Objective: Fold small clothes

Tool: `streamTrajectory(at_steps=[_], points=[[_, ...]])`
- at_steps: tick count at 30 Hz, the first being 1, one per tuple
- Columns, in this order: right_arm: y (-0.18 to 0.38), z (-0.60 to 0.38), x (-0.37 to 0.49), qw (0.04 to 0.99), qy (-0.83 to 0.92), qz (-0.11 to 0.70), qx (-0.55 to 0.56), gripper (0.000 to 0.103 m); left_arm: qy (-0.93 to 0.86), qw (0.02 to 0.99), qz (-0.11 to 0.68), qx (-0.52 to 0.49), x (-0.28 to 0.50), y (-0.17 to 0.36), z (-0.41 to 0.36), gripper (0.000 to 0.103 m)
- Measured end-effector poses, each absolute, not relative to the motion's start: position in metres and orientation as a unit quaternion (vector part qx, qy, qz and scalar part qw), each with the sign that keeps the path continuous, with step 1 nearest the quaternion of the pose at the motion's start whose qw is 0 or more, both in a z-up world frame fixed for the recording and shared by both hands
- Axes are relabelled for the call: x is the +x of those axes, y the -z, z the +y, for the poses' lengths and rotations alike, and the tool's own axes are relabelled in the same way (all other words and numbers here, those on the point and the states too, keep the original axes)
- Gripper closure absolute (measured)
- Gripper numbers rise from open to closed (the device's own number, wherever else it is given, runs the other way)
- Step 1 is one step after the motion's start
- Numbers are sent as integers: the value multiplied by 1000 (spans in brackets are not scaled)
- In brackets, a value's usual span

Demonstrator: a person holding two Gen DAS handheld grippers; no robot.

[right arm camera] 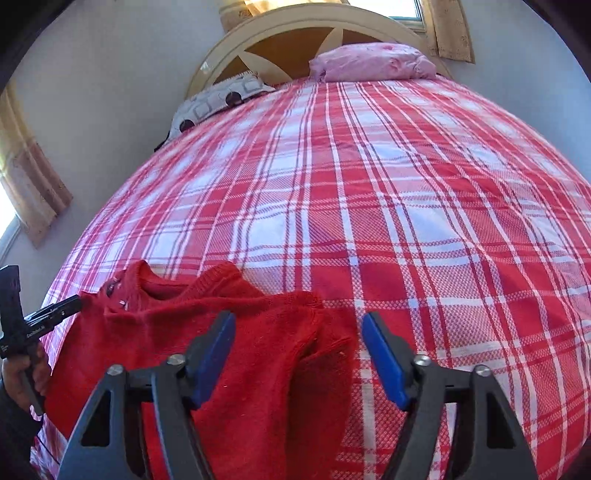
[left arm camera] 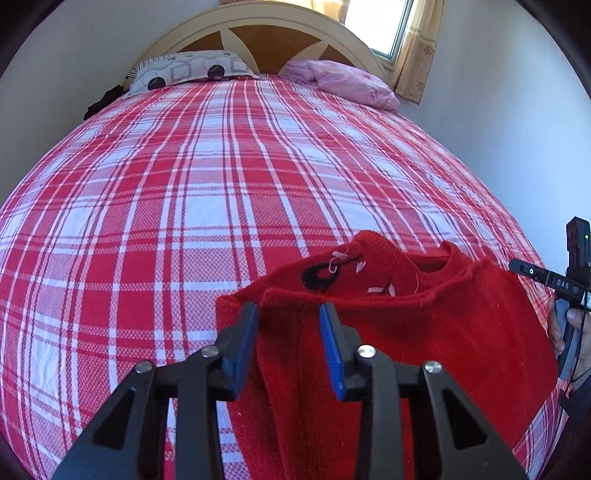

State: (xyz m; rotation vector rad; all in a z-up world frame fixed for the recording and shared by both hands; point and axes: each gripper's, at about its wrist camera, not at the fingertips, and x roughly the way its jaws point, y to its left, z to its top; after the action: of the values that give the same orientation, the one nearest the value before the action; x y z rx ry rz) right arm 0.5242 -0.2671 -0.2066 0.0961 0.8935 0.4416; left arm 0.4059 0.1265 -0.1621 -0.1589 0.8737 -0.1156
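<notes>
A small red knit sweater (left arm camera: pixel 424 332) lies on the near part of the plaid bed, its neck opening facing away, with a black and white motif near the collar. My left gripper (left arm camera: pixel 288 310) is open, its blue pads on either side of the sweater's left shoulder edge. The sweater also shows in the right wrist view (right arm camera: pixel 221 332). My right gripper (right arm camera: pixel 299 321) is open wide over the sweater's right shoulder and sleeve. The left gripper (right arm camera: pixel 79 301) shows there at the sweater's left edge. The right tool (left arm camera: pixel 546 277) shows at the far right of the left view.
The bed with a red and white plaid cover (left arm camera: pixel 221 184) fills both views. A patterned pillow (left arm camera: pixel 184 70) and a pink bundle of cloth (left arm camera: pixel 351 81) lie by the headboard (left arm camera: pixel 266 22). A wall and curtained window (left arm camera: pixel 406 37) stand on the right.
</notes>
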Motion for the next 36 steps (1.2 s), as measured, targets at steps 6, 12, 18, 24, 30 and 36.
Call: streamTrajectory(at_steps=[6,12,18,24,30,36], points=[[219,-259,530,865,-219,451,25,46,50,895,441,-56,414,174,118,68],[225,-262,541,851,-232,468,44,59,55,884,452,-107,419,177,135,89],[229,-260,545,850,-232,471,43,59,28,893,437,-107,421,174,138,64],[227,-259,548,857,-231,460,31,59,41,889,448,-81,425,178,127,64],[227,-254,548,858,-241,453,15,60,56,890,443,-97,423,178,131,91],[221,-251,545,866,-240,438,-4,94,58,897,428,-93,419,171,130,94]])
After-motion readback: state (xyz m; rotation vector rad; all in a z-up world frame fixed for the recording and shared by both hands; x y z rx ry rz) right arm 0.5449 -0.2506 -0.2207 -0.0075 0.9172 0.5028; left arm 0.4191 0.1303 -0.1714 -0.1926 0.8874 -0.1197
